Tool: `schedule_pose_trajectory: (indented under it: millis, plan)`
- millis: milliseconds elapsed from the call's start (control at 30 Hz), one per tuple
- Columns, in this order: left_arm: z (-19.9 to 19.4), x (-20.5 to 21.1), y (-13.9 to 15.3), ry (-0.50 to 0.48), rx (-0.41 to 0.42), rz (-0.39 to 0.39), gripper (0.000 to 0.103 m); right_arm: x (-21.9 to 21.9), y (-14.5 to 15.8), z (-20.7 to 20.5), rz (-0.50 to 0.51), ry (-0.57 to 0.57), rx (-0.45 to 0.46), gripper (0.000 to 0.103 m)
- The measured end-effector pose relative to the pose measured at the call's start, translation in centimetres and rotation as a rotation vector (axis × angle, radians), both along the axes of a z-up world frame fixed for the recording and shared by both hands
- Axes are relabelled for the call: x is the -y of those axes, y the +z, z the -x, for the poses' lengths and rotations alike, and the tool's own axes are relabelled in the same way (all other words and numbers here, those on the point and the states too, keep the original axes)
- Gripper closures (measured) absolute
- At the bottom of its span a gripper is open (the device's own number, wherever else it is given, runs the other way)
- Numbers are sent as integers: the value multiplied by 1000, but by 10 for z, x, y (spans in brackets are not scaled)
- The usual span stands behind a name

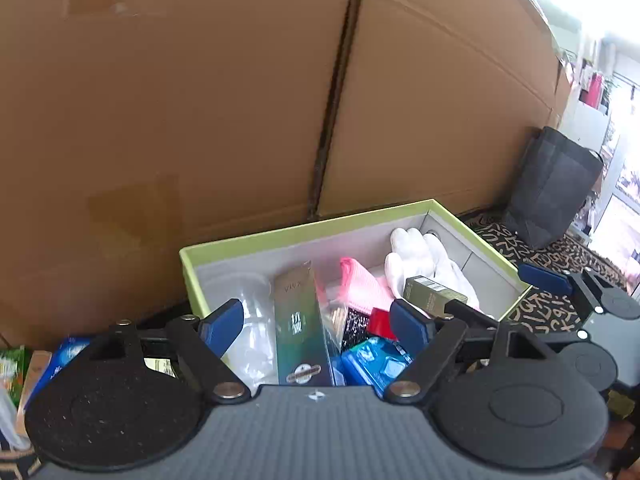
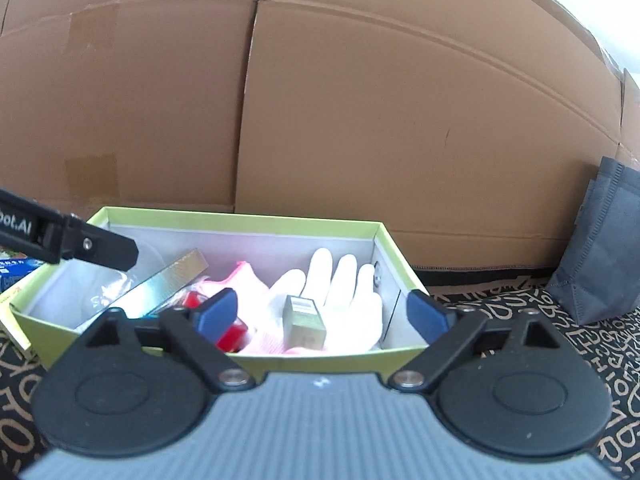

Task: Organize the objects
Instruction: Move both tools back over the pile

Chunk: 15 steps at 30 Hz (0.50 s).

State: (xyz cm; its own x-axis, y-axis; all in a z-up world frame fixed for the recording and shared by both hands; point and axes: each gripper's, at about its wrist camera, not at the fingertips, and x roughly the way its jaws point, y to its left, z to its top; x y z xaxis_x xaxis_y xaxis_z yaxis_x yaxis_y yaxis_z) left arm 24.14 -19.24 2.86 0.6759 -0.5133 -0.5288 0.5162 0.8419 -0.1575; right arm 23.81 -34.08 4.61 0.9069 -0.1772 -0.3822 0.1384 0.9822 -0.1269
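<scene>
Olive carton lies loose between right hand-held gripper's spread jaws.

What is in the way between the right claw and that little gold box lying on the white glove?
Nothing visible. The right gripper is open above the near wall of the green box, and the small gold box lies uncovered on the white glove, between the fingers' line.

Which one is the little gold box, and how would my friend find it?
Look in the green-rimmed box that stands in front of the big cardboard wall. At its right end lies a white glove, fingers spread. The little gold box rests on the glove: the only small, hard, olive-gold block there, with a barcode on its top end.
</scene>
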Motion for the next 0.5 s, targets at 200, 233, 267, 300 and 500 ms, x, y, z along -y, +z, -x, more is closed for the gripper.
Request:
schedule_pose_trajectory:
  millis: [200,233,267,300,500]
  plan:
    - [19,-16,10,8,26,9,19,-4,18,8,4,12,41,0]
    - [22,-17,12,7,32,12,18,-8,22,13,6,20,50,0]
    - [25,-18,14,5,37,15,18,-11,26,16,8,25,58,0]
    - [28,-20,16,4,41,18,18,-14,29,19,12,29,64,0]
    - [47,-38,26,26,62,65,13,-34,46,35,47,59,95,0]
